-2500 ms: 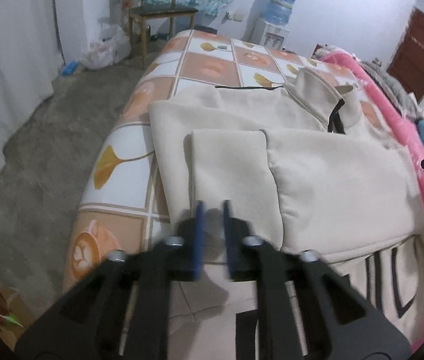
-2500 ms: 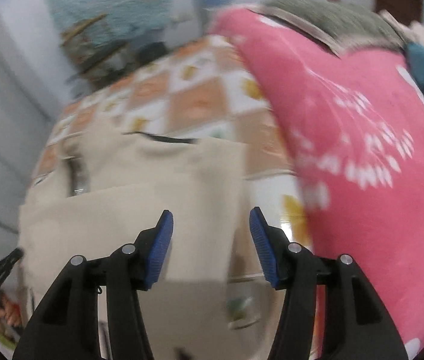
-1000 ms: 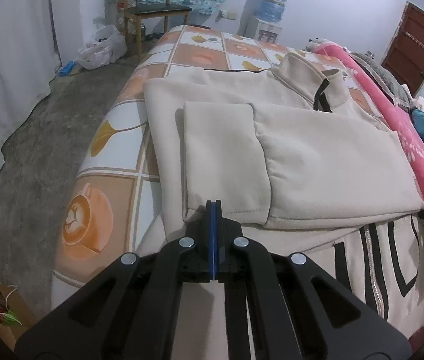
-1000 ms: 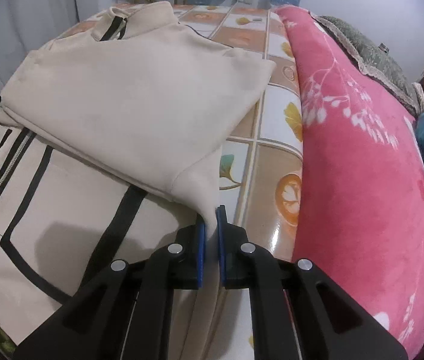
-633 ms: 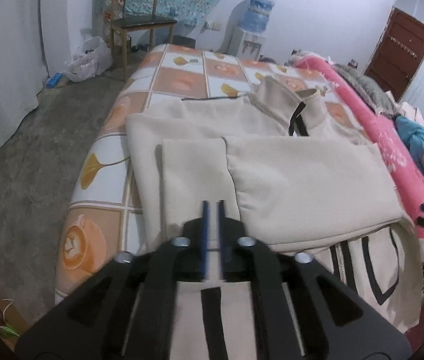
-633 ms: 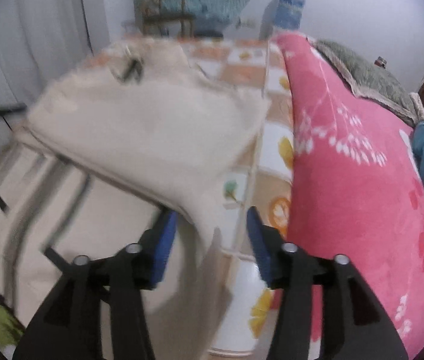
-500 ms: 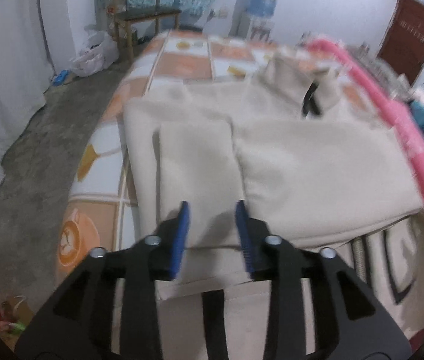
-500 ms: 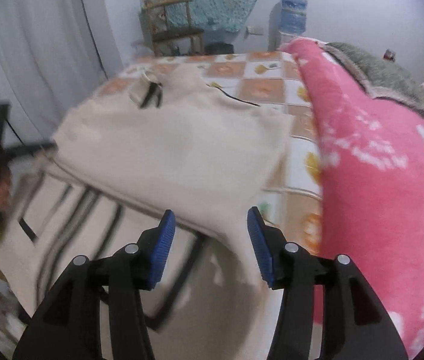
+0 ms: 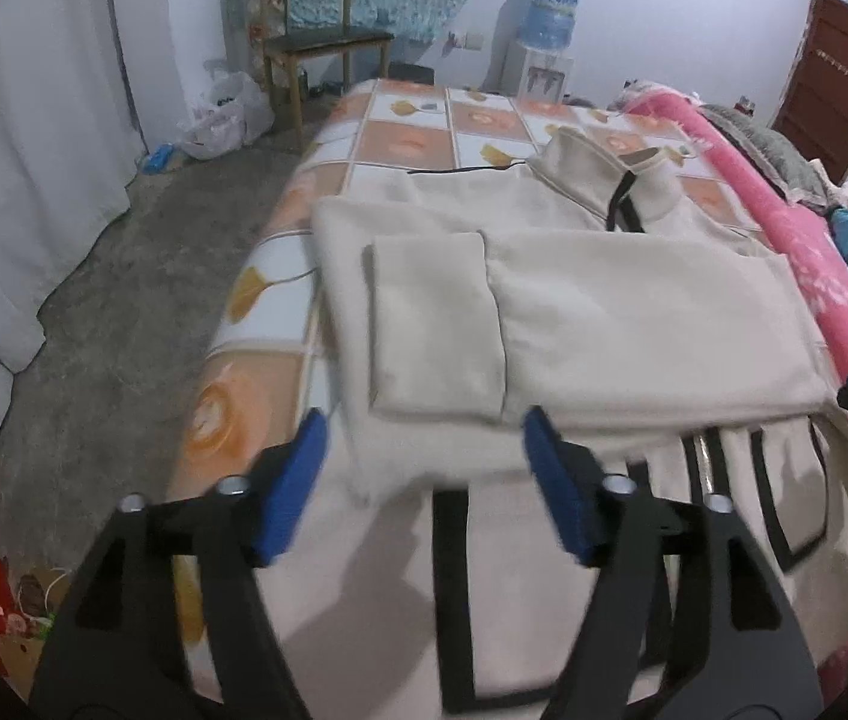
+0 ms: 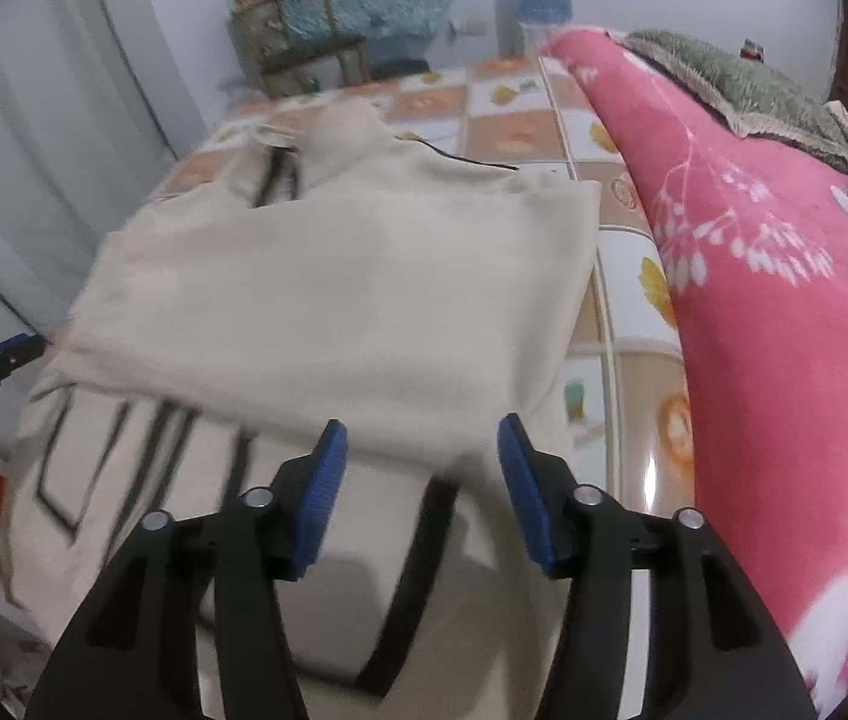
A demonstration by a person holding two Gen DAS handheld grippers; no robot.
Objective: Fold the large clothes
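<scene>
Cream jacket (image 9: 634, 324) lies on the tile-patterned bed (image 9: 405, 138), sleeves folded across its chest, collar toward the chair (image 9: 309, 42). Left tongs (image 9: 424, 480) and right tongs (image 10: 417, 492) hover above its near hem, both opening wide, gripping nothing. Pink blanket (image 10: 784, 312) lies beside it.

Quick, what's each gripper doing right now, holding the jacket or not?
Left gripper: jaws opening, holding nothing, above the cream jacket.
Right gripper: jaws opening, holding nothing.
</scene>
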